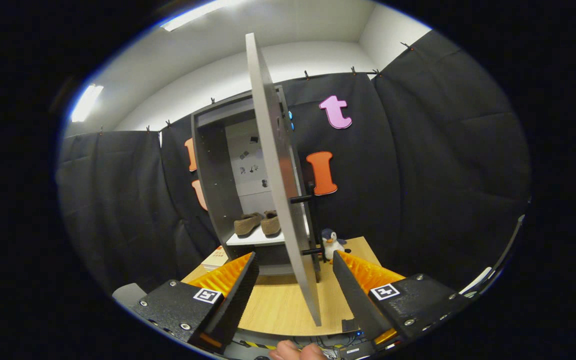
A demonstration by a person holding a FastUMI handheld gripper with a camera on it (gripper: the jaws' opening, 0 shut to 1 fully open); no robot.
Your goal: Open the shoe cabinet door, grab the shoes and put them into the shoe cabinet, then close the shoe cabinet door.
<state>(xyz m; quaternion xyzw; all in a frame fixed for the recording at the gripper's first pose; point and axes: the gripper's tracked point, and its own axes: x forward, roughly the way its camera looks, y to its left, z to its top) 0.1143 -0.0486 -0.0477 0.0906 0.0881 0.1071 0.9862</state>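
Note:
A grey shoe cabinet (218,180) stands on the wooden table (278,305) beyond my fingers. Its door (278,170) is swung wide open, edge-on to me, its lower end reaching down between my fingers. A black bar handle (313,220) sticks out of the door's right face. A pair of tan shoes (258,223) sits side by side on the white shelf (253,239) inside the cabinet. My gripper (295,260) is open, one finger on each side of the door's edge, touching nothing.
A small penguin plush (332,242) stands on the table right of the door. Some books or papers (215,260) lie left of the cabinet's base. A hand (298,351) shows at the table's near edge, below the fingers.

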